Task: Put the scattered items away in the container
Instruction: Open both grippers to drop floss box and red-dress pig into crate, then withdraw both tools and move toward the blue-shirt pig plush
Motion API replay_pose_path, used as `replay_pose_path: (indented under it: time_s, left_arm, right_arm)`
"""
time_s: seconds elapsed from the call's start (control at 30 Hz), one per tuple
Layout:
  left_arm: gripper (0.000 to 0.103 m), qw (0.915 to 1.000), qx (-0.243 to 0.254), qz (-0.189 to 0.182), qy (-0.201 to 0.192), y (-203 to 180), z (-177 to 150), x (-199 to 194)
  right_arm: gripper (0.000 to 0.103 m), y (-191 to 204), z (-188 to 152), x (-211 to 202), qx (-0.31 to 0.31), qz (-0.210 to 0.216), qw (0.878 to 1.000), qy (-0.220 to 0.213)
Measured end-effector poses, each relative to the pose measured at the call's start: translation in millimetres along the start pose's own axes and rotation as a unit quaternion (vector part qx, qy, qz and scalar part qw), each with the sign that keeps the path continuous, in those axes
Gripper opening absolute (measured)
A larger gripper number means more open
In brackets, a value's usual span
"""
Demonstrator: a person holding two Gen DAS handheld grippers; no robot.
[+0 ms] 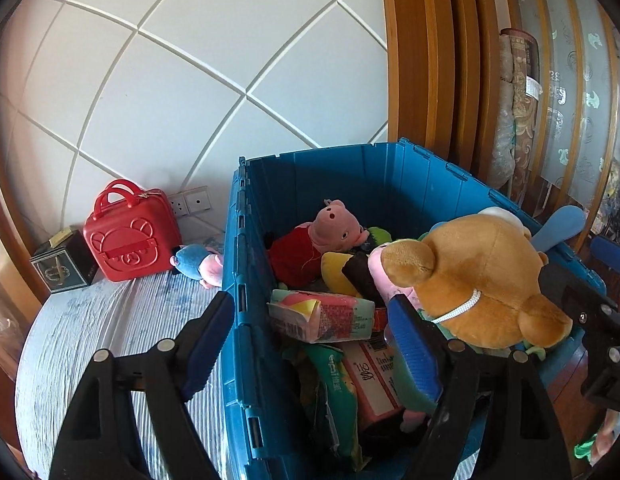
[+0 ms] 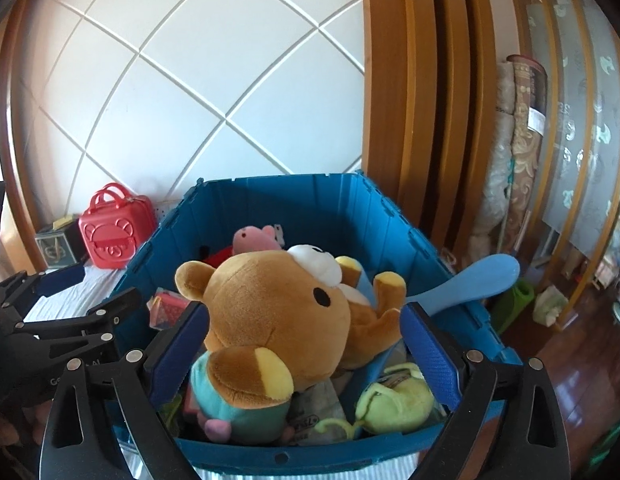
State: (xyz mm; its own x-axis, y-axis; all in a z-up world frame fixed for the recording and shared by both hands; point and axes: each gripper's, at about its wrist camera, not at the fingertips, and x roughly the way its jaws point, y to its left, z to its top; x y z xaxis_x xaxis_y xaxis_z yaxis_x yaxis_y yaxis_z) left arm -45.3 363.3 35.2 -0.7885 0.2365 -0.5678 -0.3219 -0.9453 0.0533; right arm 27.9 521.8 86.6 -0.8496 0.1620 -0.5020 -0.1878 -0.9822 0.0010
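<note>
Against a white diamond-panelled wall, the blue crate (image 2: 310, 208) on the striped bed (image 1: 90, 320) brims with toys, and the right gripper (image 2: 306, 352), wide open around the brown bear (image 2: 278, 312), holds nothing, while the left gripper (image 1: 310, 340) straddles the crate's rim, open and empty; best withdraw straight upward.

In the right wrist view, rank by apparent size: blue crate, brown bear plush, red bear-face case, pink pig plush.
1. blue crate
2. brown bear plush, inflated by nearness to the camera
3. red bear-face case
4. pink pig plush, mostly hidden, so its rank is unsure
</note>
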Motion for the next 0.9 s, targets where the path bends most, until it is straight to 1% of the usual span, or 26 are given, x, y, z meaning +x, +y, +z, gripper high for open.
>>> replay_pose_path:
  time_s: [0.33,0.43,0.57,0.63,0.7,0.73,0.8,0.9]
  left_arm:
    - [0.079,0.9998,-0.011,-0.001,-0.014,-9,-12,-33]
    - [0.079,0.9997,-0.014,-0.003,-0.018,-4,-15,-42]
    - [0.079,0.9994,-0.018,-0.009,-0.027,9,-19,-53]
    - [0.080,0.9992,-0.019,-0.012,-0.033,19,-20,-58]
    - [0.085,0.9988,-0.022,-0.011,-0.041,33,-22,-64]
    - [0.085,0.9986,-0.024,-0.011,-0.046,42,-22,-67]
    - [0.089,0.9980,-0.026,-0.012,-0.056,65,-24,-73]
    - [0.090,0.9972,-0.031,-0.004,-0.068,111,-27,-81]
  right_arm:
    - [0.100,-1,-8,-18,-0.011,0.011,1.000,-0.010]
    - [0.102,0,-9,-23,-0.011,0.010,1.000,-0.015]
    - [0.102,8,-9,-29,-0.011,0.007,1.000,-0.020]
    - [0.102,16,-8,-33,-0.014,0.002,1.000,-0.025]
    - [0.102,27,-6,-37,-0.016,-0.003,0.999,-0.032]
    - [0.102,34,-5,-39,-0.016,-0.005,0.999,-0.036]
    - [0.102,48,-3,-42,-0.015,-0.009,0.999,-0.043]
    - [0.102,80,0,-47,-0.012,-0.011,0.998,-0.055]
